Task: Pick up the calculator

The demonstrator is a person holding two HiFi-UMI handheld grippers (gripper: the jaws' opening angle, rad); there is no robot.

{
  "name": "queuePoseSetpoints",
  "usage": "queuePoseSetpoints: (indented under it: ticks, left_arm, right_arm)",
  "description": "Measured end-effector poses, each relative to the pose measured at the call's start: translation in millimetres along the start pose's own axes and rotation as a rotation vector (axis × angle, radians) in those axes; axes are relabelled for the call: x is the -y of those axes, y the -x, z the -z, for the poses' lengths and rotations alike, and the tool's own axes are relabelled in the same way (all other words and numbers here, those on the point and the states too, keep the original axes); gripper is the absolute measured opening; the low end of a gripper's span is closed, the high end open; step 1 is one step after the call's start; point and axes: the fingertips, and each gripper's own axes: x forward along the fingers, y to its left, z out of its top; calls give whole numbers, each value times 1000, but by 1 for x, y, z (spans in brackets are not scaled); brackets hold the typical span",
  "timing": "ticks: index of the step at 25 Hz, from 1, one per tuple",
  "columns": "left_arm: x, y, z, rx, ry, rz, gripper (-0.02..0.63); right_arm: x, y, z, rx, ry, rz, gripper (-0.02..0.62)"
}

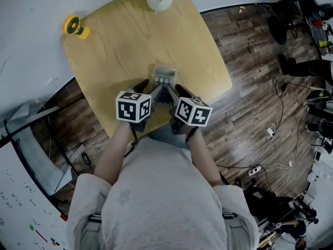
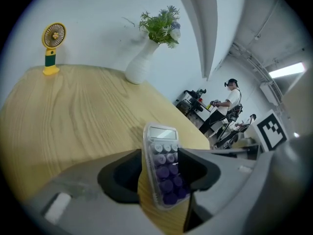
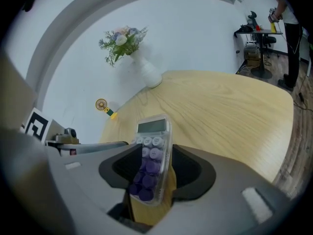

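A small clear calculator [image 1: 164, 77] with purple and grey round keys lies on the light wooden table [image 1: 130, 35], near its front edge. My left gripper [image 1: 156, 90] and right gripper [image 1: 172, 91] point down at it side by side, each under its marker cube. In the left gripper view the calculator [image 2: 165, 170] sits between the open jaws of the left gripper [image 2: 164, 158], with bare wood showing beside it. The right gripper view has the calculator [image 3: 149, 165] between the open jaws of the right gripper [image 3: 156, 155], also with a gap. Neither pair of pads presses on it.
A white vase with flowers [image 1: 159, 1] stands at the table's far edge and a small yellow fan [image 1: 74, 26] at its far left corner. Dark plank floor with cables [image 1: 276, 134] lies to the right. A person [image 2: 230, 102] stands far off.
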Motion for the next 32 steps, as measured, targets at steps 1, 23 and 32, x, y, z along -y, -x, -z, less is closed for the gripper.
queuePoseSetpoints:
  ticks: [1, 23, 32]
  left_arm:
    - [1, -2, 1, -6, 5, 6, 232]
    - [0, -16, 12, -45, 82, 83, 196]
    - [5, -2, -3, 25, -8, 47, 195]
  right_arm:
    - [0, -1, 1, -5, -4, -4, 198]
    - [0, -10, 3, -44, -49, -76, 195]
    - [-17, -2, -15, 26, 87, -57, 192]
